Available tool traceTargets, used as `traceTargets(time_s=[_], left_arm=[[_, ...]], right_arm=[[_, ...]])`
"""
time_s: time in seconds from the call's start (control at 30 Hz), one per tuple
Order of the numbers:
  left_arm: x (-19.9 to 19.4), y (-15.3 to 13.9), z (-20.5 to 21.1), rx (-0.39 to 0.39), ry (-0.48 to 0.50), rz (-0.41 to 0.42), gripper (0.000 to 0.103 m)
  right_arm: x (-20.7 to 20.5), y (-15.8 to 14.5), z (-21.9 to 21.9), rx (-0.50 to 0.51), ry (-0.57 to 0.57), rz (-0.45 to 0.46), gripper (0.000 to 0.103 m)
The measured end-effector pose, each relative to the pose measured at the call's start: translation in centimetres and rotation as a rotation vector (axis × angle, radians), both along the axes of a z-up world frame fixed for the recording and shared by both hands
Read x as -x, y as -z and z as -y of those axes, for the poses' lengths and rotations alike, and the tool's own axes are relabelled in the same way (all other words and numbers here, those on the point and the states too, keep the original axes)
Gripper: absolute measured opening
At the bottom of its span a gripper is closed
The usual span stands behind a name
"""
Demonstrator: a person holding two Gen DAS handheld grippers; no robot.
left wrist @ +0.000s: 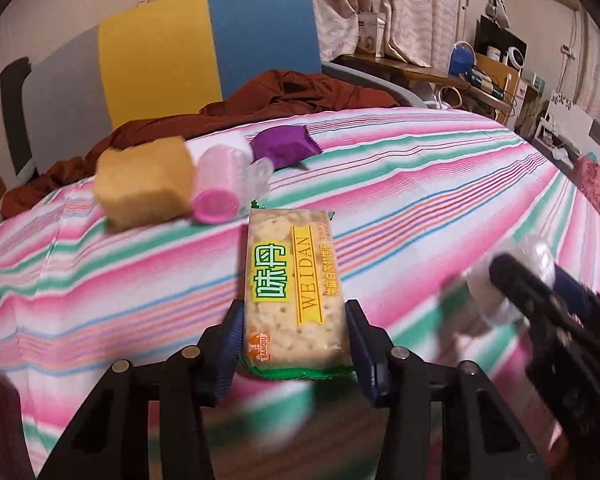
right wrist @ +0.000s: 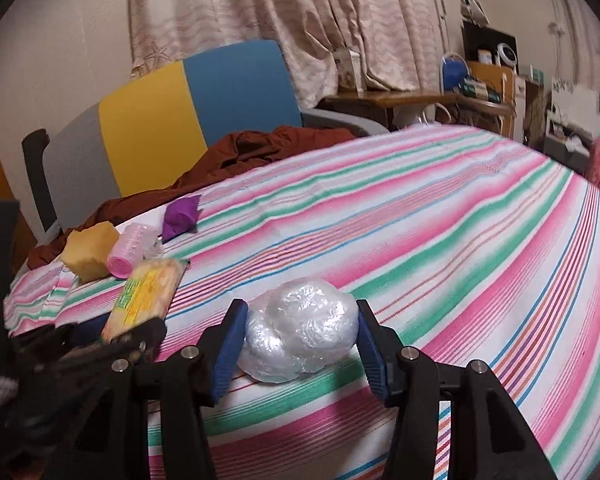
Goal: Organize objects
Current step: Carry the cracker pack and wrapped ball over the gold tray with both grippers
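You are holding the left gripper (left wrist: pixel 296 336) over the striped bedspread (left wrist: pixel 420 184), and its jaws are sitting narrow against the two long sides of a cracker packet (left wrist: pixel 294 292), gripping it by its near end while the rest of the packet is reaching out ahead of the blue pads (left wrist: pixel 228 344). No earlier view is telling how they got there. Your right gripper (right wrist: pixel 300 340) is hanging low over the bed to the right of the left one, and its jaws are pressing on both sides of a crumpled ball of clear plastic wrap (right wrist: pixel 300 336), which is sitting on or just above the sheet. Beyond the cracker packet, toward the far left corner of the bed, you are looking at a small cluster: a tan sponge block (left wrist: pixel 144 184), a pink hair roller (left wrist: pixel 218 188) lying on its side just beside the sponge, a small clear plastic piece (left wrist: pixel 258 178) next to the roller, and a purple pouch (left wrist: pixel 284 146) behind them. A rust-brown garment (left wrist: pixel 260 100) is lying bunched along the far edge of the bed, in front of a chair (left wrist: pixel 204 40) with a grey, yellow and blue back. A wooden desk (right wrist: pixel 420 100) with clutter is standing by the curtains (right wrist: pixel 300 20).
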State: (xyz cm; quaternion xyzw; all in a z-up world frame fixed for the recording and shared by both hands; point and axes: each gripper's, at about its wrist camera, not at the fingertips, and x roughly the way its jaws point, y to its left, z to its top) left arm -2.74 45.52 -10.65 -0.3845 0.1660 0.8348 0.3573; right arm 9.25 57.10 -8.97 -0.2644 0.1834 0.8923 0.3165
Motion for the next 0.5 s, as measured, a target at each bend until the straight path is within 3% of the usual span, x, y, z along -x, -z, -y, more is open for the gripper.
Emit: traceTargets(time_s=[0.17,0.5], left_arm=[[-1.4,-0.1,2.4,-0.019,-0.004,-0.001,0.049],[-3.5,-0.2,6.4,-0.047,-0.018,-0.006,0.049]], right_arm=[[-0.5,-0.9,1.1,-0.036,-0.038,-0.036,0.054],[-3.6,-1.6,4.8,0.027,-0.116,-0.074,0.054]])
